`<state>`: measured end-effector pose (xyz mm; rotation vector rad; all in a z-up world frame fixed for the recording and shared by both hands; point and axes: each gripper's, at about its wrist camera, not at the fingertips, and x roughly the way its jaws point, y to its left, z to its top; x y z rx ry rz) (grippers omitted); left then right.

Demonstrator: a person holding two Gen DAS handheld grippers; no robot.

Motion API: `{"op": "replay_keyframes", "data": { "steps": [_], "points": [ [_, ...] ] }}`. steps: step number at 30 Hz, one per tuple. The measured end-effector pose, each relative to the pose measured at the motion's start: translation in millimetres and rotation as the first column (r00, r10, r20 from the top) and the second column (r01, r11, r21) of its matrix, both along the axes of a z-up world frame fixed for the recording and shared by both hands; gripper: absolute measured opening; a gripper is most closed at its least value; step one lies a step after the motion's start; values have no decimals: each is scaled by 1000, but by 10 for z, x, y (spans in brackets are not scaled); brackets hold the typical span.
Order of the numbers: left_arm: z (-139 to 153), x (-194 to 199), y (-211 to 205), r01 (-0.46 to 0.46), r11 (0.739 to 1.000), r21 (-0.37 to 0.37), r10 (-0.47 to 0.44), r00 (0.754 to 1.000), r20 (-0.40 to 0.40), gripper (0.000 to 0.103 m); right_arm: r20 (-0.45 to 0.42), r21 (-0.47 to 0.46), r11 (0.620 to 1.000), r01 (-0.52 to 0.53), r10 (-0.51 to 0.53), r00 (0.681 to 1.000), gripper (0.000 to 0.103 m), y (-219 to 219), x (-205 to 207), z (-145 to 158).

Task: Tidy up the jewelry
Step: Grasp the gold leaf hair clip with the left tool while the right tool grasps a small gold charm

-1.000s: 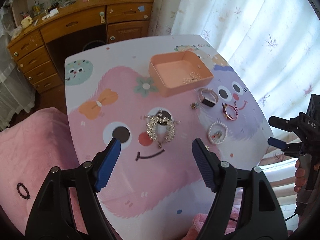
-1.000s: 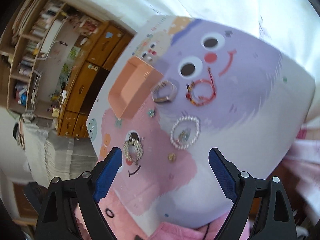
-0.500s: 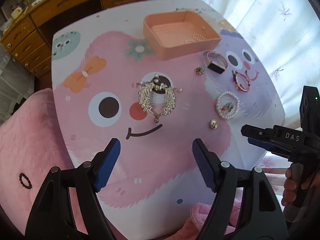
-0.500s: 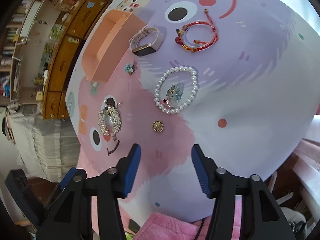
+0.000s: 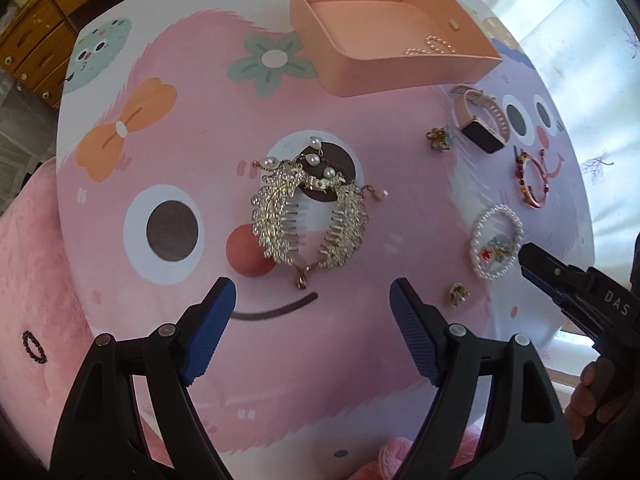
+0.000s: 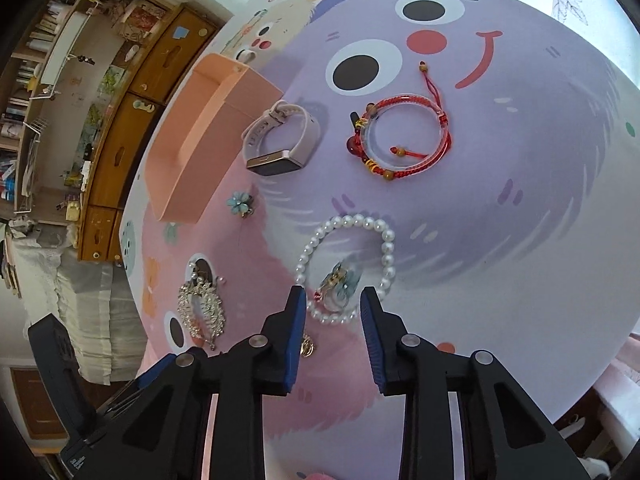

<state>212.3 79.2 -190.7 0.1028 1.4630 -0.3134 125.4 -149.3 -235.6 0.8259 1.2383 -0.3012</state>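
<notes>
Moved lower and closer over the last second: left gripper (image 5: 310, 308), wide open, now hanging just short of the rhinestone and pearl hair claw (image 5: 310, 212); right gripper (image 6: 333, 308) narrowed from a wide spread to a small gap, bracketing the near arc of the white pearl bracelet (image 6: 347, 270), not yet pinching it. Reads as a pickup about to start on the right, with the left lined up for the claw next.

From left to right on the cartoon-printed tabletop (image 5: 200, 380): hair claw on the pink monster's eye; peach rectangular tray (image 5: 384, 68) beyond it, already holding a short pearl strand (image 5: 434, 46); small flower brooch (image 5: 439, 139); small gold charm (image 5: 458, 294) close to the edge; pink-strapped smartwatch (image 5: 482, 126); pearl bracelet ringing a blue flower hair clip (image 6: 344, 280); red braided cord bracelet (image 6: 402, 140) farthest right. Most pieces still outside the tray, so early in the job.

Surface glossy, flat. Wooden drawer unit (image 6: 128, 140) and cluttered shelves behind, sheer curtain (image 5: 560, 40) to the right, pink plush cushion (image 5: 28, 280) at left.
</notes>
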Motion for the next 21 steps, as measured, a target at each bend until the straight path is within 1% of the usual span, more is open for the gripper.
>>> {"op": "replay_keyframes", "data": {
  "steps": [10, 12, 14, 16, 21],
  "points": [
    [-270, 225, -87, -65, 998, -24, 64, 998, -23, 78, -60, 17, 997, -73, 74, 995, 26, 32, 280, -208],
    [-322, 262, -97, -69, 998, -12, 69, 997, -22, 79, -80, 13, 996, -94, 94, 992, 25, 52, 344, -239],
    [-334, 294, -123, -64, 998, -3, 64, 998, -3, 80, -93, 14, 995, -96, 96, 991, 21, 72, 387, -279],
    [-346, 311, -152, -58, 998, 7, 58, 998, 10, 80, -101, 19, 995, -95, 96, 990, 20, 68, 405, -298],
    [-366, 344, -196, -66, 997, 47, 64, 997, 46, 79, -86, 4, 993, -120, 120, 989, 19, 76, 439, -296]
  ]
}}
